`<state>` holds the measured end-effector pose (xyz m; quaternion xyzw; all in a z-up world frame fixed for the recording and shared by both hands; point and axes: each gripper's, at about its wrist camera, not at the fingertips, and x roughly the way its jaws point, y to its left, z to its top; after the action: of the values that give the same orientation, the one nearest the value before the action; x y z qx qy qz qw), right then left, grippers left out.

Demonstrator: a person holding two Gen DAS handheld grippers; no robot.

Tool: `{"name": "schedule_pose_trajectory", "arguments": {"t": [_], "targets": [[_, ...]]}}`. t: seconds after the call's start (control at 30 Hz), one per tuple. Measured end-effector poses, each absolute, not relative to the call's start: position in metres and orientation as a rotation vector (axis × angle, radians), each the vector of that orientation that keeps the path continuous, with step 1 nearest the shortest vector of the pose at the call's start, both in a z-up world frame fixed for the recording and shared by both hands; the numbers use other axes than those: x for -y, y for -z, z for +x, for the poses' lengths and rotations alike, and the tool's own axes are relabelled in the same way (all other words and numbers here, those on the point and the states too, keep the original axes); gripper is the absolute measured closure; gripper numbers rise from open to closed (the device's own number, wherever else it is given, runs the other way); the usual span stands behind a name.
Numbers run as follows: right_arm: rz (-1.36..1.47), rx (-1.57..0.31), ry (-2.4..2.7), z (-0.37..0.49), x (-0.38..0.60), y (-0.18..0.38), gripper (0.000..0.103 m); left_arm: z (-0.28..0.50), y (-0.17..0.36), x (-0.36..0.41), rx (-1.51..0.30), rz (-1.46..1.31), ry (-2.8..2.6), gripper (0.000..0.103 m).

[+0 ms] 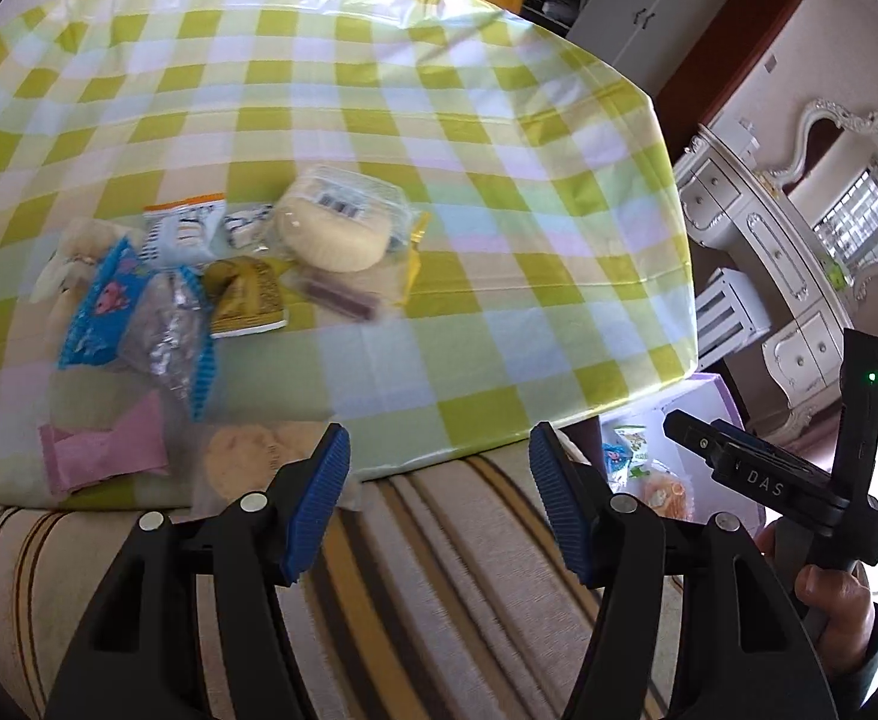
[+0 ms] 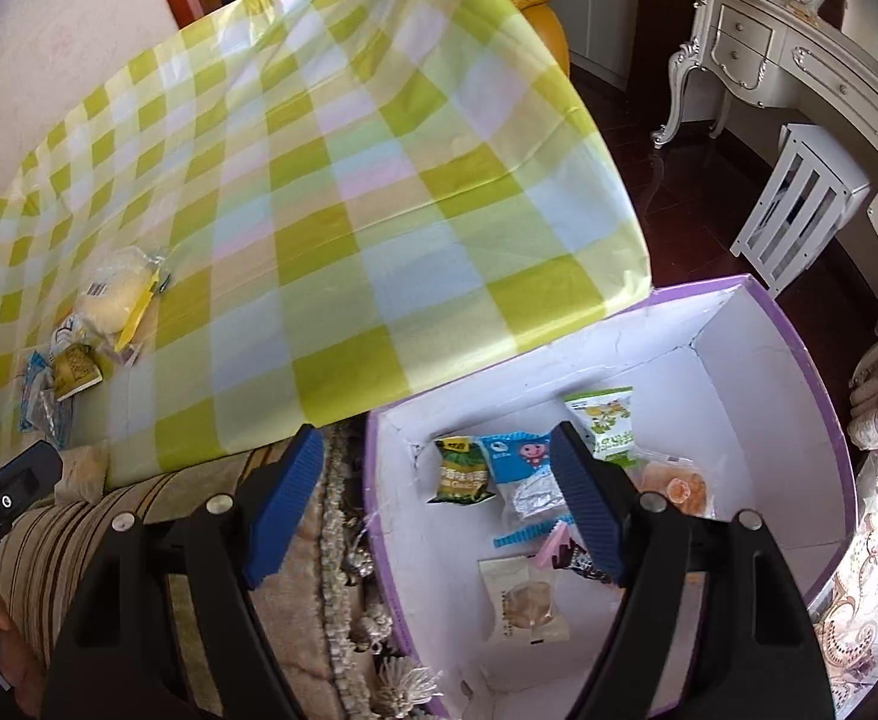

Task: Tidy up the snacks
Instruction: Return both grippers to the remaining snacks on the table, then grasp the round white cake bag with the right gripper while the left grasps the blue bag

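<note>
While both grippers gape empty, snacks [image 1: 210, 276] lie beyond the left gripper [image 1: 439, 498].

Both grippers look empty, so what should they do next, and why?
Probably the left gripper should reach forward to the snack pile on the checked tablecloth and pick one up. Both it and the right gripper are open with nothing between the pads, the purple box already holds several snacks, and many still lie on the table.
</note>
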<state>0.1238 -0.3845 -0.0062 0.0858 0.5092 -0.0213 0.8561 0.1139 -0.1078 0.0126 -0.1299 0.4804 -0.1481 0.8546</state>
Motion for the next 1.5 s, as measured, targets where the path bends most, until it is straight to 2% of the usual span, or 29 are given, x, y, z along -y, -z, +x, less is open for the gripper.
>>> {"name": "schedule_pose_trajectory", "arguments": {"t": [0.5, 0.6, 0.83, 1.0, 1.27, 1.5], "targets": [[0.095, -1.095, -0.056, 0.134, 0.323, 0.0, 0.025, 0.111, -0.001, -0.009, -0.98, -0.479, 0.106, 0.042], [0.085, -1.096, -0.073, 0.139, 0.311, -0.001, 0.025, 0.119, 0.005, -0.016, -0.991, -0.51, 0.105, 0.035], [0.063, -1.076, -0.115, 0.161, 0.282, -0.003, 0.025, 0.142, 0.017, -0.021, -1.012, -0.576, 0.112, 0.027], [0.094, -1.051, -0.144, 0.181, 0.258, -0.006, 0.02, 0.155, 0.028, -0.027, -1.031, -0.642, 0.108, 0.027], [0.155, -1.016, -0.154, 0.218, 0.224, -0.007, 0.02, 0.171, 0.04, -0.029, -1.054, -0.707, 0.118, 0.027], [0.231, -1.051, -0.12, 0.249, 0.202, 0.005, 0.011, 0.178, 0.041, -0.027, -1.04, -0.701, 0.122, 0.028]]}}
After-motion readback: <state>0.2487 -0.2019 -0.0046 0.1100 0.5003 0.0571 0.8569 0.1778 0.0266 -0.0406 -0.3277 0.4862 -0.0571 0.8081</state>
